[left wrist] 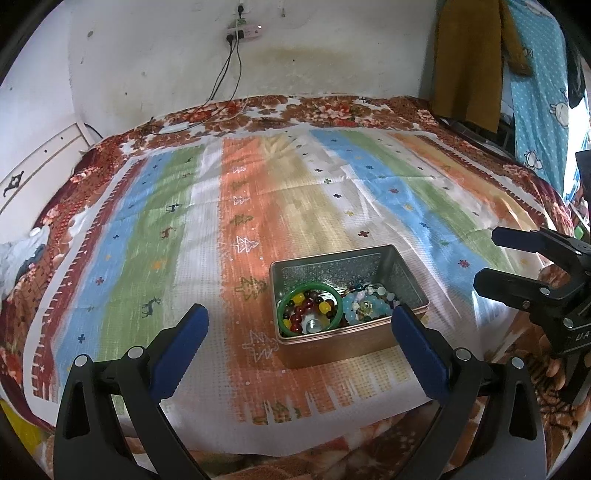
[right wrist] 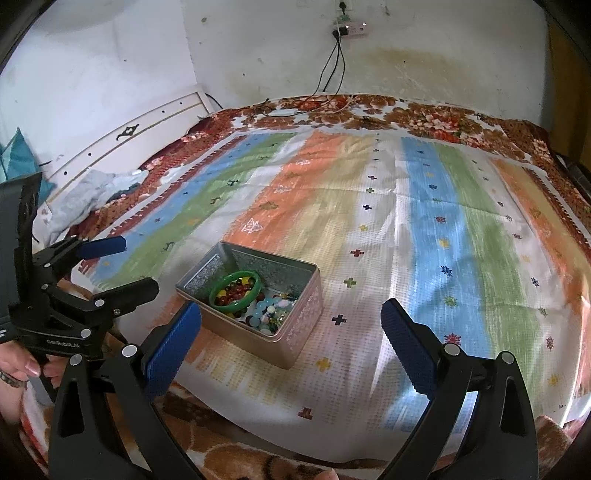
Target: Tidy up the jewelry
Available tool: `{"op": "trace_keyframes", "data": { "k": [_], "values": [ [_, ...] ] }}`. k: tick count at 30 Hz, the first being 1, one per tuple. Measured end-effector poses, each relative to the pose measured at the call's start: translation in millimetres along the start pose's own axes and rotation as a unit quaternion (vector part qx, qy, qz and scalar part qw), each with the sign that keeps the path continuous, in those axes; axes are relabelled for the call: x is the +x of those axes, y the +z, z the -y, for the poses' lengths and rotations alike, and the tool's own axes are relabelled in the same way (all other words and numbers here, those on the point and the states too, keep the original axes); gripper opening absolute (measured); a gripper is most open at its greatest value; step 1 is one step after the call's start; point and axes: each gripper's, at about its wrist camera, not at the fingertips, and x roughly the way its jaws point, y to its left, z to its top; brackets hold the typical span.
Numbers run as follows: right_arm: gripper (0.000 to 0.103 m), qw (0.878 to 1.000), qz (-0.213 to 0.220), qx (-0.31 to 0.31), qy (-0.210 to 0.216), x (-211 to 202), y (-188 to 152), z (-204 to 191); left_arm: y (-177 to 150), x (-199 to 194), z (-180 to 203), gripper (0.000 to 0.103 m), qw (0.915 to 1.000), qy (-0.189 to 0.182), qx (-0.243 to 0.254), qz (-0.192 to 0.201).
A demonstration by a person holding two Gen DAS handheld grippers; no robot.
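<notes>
A rectangular metal tin (left wrist: 406, 275) (right wrist: 301, 325) stands open on the striped cloth. Inside lie a green bangle (left wrist: 334, 291) (right wrist: 216, 293), a bracelet of red and yellow beads (left wrist: 308, 308) (right wrist: 236, 290) and a pale blue bead bracelet (left wrist: 369, 308) (right wrist: 266, 308). My left gripper (left wrist: 301, 321) (right wrist: 120, 262) is open just in front of the tin, with nothing between its blue pads. My right gripper (right wrist: 291, 319) (left wrist: 487, 258) is also wide open and empty, to the right of the tin.
The striped cloth (left wrist: 258, 206) covers a bed with a floral blanket (left wrist: 332, 110). Behind it is a white wall with a power strip (left wrist: 243, 33) and hanging cables. A white headboard (right wrist: 129, 125) and crumpled grey clothing (right wrist: 88, 195) lie left. A person's hand (right wrist: 22, 369) holds the left gripper.
</notes>
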Motion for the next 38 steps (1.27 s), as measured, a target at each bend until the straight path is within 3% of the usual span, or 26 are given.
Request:
{"op": "trace_keyframes", "data": {
  "k": [38],
  "values": [
    [0.099,1.000,-0.003,-0.013,-0.017,2,2,-12,-4,1,2,0.097,1.0000,-0.002,-0.006,0.001]
  ]
}}
